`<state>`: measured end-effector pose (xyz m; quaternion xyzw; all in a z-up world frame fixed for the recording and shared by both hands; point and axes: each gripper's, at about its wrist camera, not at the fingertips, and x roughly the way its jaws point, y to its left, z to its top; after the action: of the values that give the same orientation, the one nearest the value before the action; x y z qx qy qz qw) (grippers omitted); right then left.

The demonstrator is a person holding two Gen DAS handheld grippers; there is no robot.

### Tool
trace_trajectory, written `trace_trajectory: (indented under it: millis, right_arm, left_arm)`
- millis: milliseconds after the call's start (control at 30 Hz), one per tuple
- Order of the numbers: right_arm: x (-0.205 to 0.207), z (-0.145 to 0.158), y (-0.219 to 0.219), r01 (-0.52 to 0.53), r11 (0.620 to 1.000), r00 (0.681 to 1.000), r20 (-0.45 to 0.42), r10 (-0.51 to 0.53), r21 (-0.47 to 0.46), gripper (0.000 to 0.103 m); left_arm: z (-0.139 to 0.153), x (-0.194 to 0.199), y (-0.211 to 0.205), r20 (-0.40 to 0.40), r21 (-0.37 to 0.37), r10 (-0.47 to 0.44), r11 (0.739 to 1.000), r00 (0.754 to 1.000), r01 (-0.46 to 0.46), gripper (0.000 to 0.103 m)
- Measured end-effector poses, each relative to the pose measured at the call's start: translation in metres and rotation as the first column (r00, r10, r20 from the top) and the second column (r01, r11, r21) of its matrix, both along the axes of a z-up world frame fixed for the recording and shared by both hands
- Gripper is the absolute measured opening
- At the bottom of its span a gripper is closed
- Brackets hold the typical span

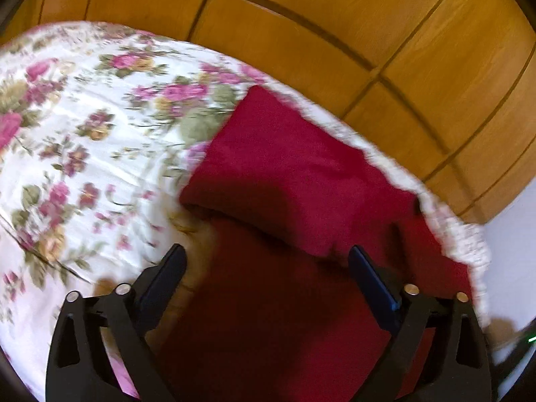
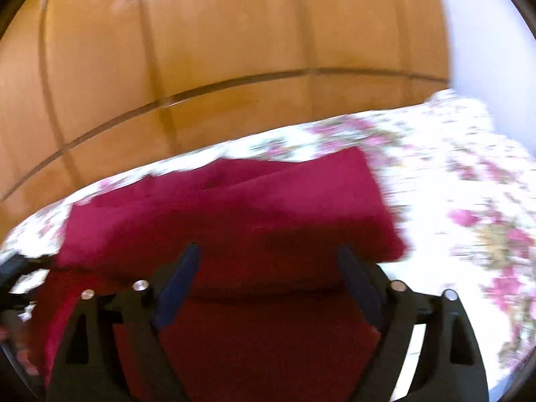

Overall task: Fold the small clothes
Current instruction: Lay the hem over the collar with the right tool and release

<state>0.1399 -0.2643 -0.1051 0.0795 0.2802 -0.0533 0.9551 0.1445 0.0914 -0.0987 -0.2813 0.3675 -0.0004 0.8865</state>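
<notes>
Left wrist view. Item: deep crimson, soft matte-weave small garment (image 1: 294,174), lying near the far edge of the bed, close to the wooden panelling. One flap is doubled over the lower layer, with a rounded fold edge running across the middle; the nearer layer sits in shadow beneath the tool. Judged partly folded: the placement on a flat, open stretch of bedding suits pressing and squaring the layers.

Left gripper (image 1: 266,258): blue-padded black fingers spread wide, straddling the near layer, nothing clasped between them. Whether the tips touch the cloth cannot be told.

Right gripper (image 2: 268,258): likewise splayed apart and empty-handed, poised over the same garment (image 2: 234,207), whose folded stack shows a diagonal crease on top. Both tools released over the cloth suggests a pause between folds, ahead of a fresh pinch at an edge.

Support: white quilted bedspread printed with pink and olive roses (image 1: 83,134), motion-blurred in the right wrist view.

Surround: honey-coloured wooden panelled wall or wardrobe (image 1: 335,33); pale wall (image 2: 485,33) beyond.
</notes>
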Motion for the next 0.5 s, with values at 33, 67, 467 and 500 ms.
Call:
trace_trajectory:
  millis: [33, 67, 467, 500]
  right_arm:
    - [-0.002, -0.004, -0.008, 0.054, 0.998, 0.999, -0.005, -0.054, -0.019, 0.088]
    - [-0.002, -0.008, -0.013, 0.084, 0.996, 0.996, -0.018, -0.085, -0.031, 0.091]
    - [0.004, -0.048, -0.041, 0.102, 0.989, 0.99, -0.113, -0.089, 0.107, 0.101]
    - [0.001, -0.049, -0.046, 0.1, 0.988, 0.99, -0.106, -0.088, 0.117, 0.101]
  left_arm:
    - [0.006, -0.001, -0.005, 0.013, -0.008, -0.012, 1.0, 1.0, 0.012, 0.094]
    - [0.013, -0.001, -0.014, 0.03, -0.007, -0.029, 1.0, 0.999, 0.029, 0.094]
    - [0.028, 0.048, -0.104, 0.046, -0.019, -0.234, 0.972, 0.971, 0.236, 0.07]
    - [0.024, 0.056, -0.114, 0.027, -0.027, -0.258, 0.966, 0.966, 0.258, 0.07]
